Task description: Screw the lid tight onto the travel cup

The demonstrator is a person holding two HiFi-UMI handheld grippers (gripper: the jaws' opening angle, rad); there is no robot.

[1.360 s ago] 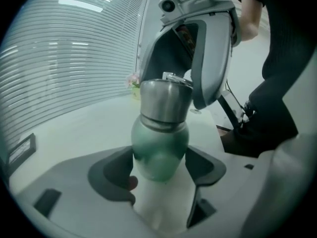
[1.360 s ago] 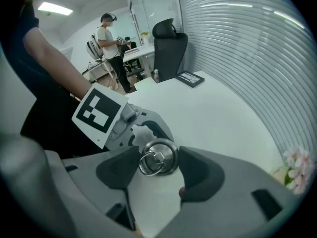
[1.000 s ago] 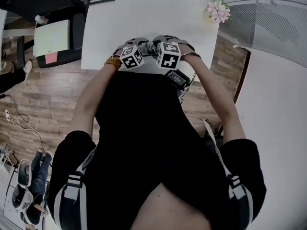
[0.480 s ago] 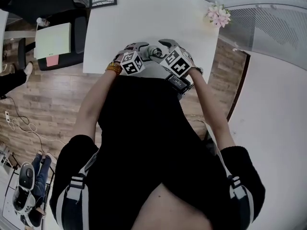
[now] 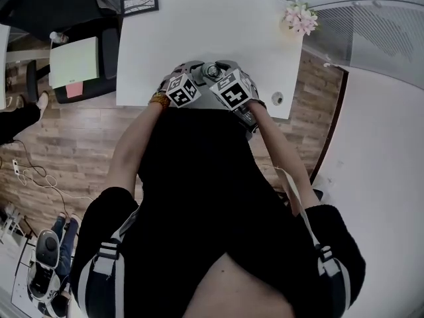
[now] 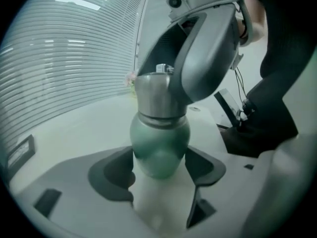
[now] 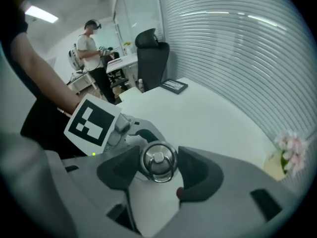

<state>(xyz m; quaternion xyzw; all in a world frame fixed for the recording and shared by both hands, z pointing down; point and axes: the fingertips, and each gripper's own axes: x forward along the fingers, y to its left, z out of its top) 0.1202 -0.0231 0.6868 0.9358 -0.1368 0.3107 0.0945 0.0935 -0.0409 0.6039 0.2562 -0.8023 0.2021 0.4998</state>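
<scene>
Reaching forward with left arm (image 5: pixel 132 144) and right arm (image 5: pixel 281 151) bent, wrists close together; clamping left gripper (image 6: pixel 159 170) on the travel cup (image 6: pixel 159 140), jaws pressing both its sides; pointing right gripper (image 7: pixel 157 175) steeply down, jaws just closing in, gripping the lid (image 7: pixel 158 161)

A white table (image 5: pixel 199 25) is seen on a wood-plank floor (image 5: pixel 66 144), with a black picture frame (image 5: pixel 140 0) at one far corner and pink flowers (image 5: pixel 299 16) at the other. A pale green sheet (image 5: pixel 73 59) is seen left of the table. A black office chair (image 7: pixel 151 58) and a standing person (image 7: pixel 91 46) are seen beyond it.
</scene>
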